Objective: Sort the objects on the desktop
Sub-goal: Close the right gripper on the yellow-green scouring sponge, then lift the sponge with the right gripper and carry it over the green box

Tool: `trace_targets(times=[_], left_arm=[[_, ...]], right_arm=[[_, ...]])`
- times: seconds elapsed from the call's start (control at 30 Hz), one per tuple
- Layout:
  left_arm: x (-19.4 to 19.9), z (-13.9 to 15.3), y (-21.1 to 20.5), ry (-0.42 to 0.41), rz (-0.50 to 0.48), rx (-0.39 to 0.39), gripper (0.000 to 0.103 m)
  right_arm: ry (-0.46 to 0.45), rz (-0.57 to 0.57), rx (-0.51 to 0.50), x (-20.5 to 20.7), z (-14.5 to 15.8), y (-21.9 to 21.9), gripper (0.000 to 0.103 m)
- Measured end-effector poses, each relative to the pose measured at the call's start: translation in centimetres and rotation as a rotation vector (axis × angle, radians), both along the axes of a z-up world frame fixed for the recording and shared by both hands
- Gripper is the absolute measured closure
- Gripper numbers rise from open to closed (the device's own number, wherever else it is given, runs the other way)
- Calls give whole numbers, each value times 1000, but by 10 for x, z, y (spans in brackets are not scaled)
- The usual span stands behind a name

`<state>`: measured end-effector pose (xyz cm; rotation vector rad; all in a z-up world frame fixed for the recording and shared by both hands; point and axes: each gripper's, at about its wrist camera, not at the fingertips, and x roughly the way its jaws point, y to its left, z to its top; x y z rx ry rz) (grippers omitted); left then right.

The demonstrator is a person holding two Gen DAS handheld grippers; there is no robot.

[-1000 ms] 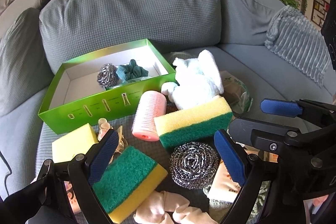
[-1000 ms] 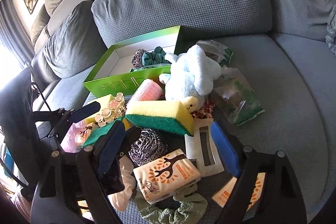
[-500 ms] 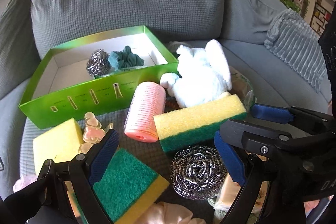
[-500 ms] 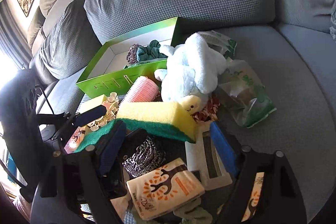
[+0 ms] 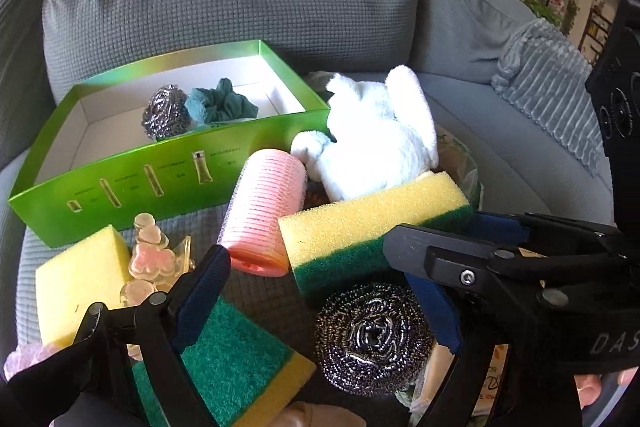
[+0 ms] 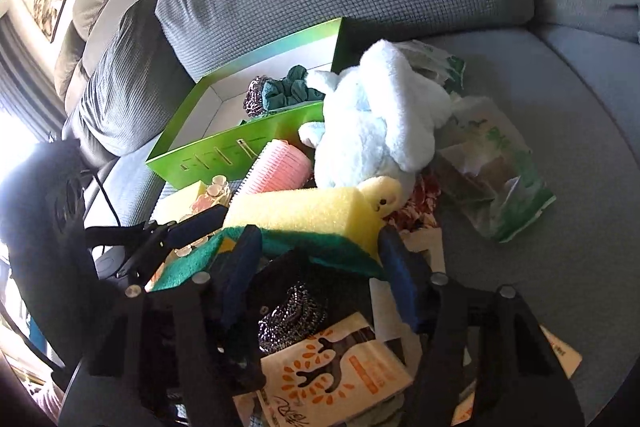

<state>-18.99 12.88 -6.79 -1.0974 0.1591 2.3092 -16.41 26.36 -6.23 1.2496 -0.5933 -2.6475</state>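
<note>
Left gripper (image 5: 320, 291): matte black plastic frame, two angular fingers (image 5: 188, 303) faced with ribbed blue rubber pads; round silver pivot pins at the knuckles. Seen from the right wrist camera, a thin black cable (image 6: 106, 195) trails beside its body.

Right gripper (image 6: 320, 275): same build, black frame, blue ribbed pads on both fingers (image 6: 240, 275); grey round-headed pins along the linkage bars. From the left wrist view its side arm carries a silver cross-head screw (image 5: 466, 277), and pale embossed letters "DAS" (image 5: 614, 341) mark the housing.

Black glove or sleeve (image 5: 44, 387): dark fabric at the lower left corner of the left wrist view.
</note>
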Motion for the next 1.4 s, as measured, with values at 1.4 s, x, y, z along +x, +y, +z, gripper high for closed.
trace_targets(times=[1.4], left_arm=[[25,81,4,247,-42,72,40]], right_arm=[[236,32,57,26,77,0,69]])
